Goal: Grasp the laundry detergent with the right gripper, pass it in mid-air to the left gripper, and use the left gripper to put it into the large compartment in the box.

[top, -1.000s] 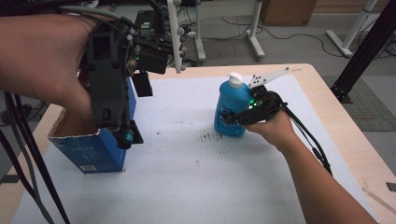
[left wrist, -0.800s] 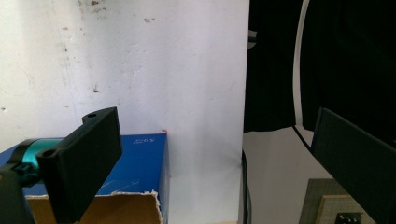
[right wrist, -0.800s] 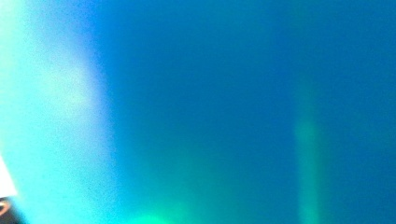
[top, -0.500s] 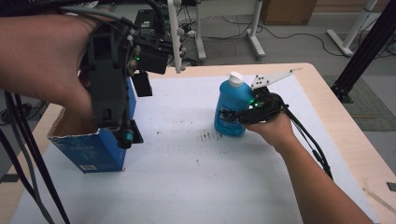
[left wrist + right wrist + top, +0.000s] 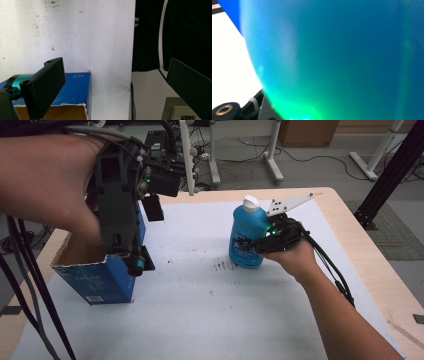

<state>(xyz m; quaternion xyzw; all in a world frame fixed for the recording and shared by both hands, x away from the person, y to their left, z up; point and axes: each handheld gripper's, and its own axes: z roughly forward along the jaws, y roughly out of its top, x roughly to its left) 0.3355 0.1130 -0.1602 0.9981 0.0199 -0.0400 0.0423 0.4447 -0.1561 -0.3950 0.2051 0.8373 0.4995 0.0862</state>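
We note a light wooden table [image 5: 350,220] covered by a white sheet [image 5: 210,310] with scattered dark specks and a small patch of dark marks just left of the bottle's base. Beyond the far edge, the grey floor carries white stand legs [image 5: 272,165], trailing cables and a cardboard box [image 5: 305,130]; a black tripod leg [image 5: 395,170] slants in at the right.

On the sheet's left side stands an open blue carton [image 5: 95,275], its torn brown flaps up; we cannot tell what is inside. The left gripper [image 5: 112,85] hangs above this carton, held high, and it hides part of the carton's top from the high view. In the left gripper view we see its jaws standing wide apart with nothing between them.

The blue bottle [image 5: 248,235], white-capped, stands upright on the sheet right of centre, well apart from the carton. The right gripper [image 5: 252,245] comes in level from the right, and we see its jaws clamped on the bottle's lower body, having just been closing around it. In the right gripper view the bottle's blue wall [image 5: 337,55] sits hard against the lens, lit green from below.
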